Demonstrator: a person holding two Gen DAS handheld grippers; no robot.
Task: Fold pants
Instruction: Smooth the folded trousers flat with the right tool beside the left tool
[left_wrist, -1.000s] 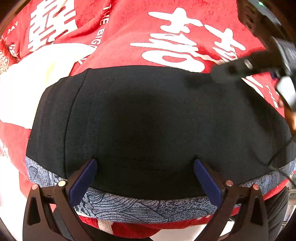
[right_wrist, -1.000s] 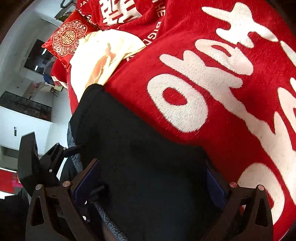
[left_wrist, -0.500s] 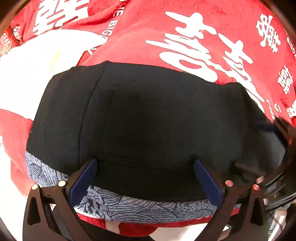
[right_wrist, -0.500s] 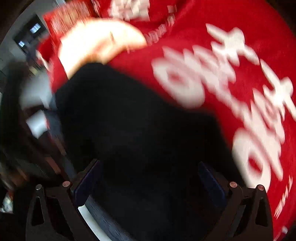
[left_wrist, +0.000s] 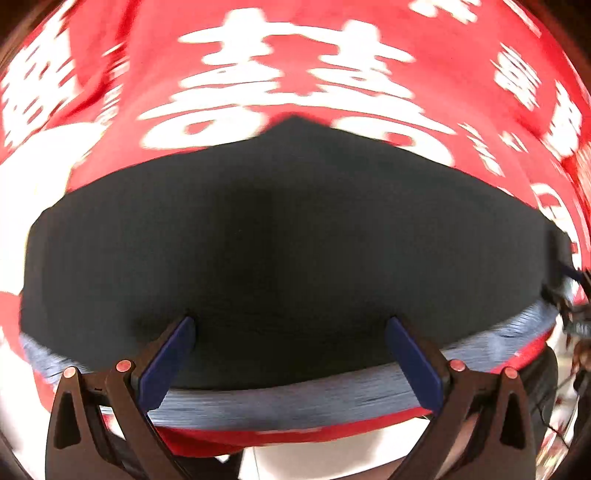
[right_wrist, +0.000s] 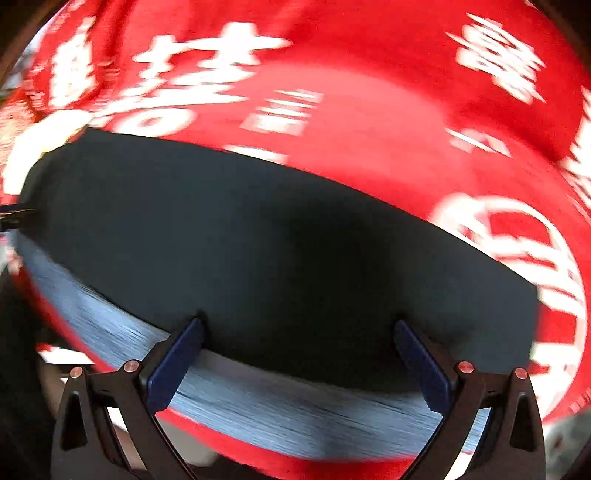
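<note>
Left gripper (left_wrist: 291, 328) spread wide | black pants (left_wrist: 280, 236) just ahead, flat

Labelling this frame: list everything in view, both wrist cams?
pants: 1, black, flat on the blanket, in front of both tongs
patterned band: 1, blue-grey, along the pants' near edge
blanket: 1, red with white characters, under the pants
pale cloth: 1, cream-white, far left; blurred
left tongs: 1, black with blue pads, open, over the pants' near edge
right tongs: 1, same, open
</note>
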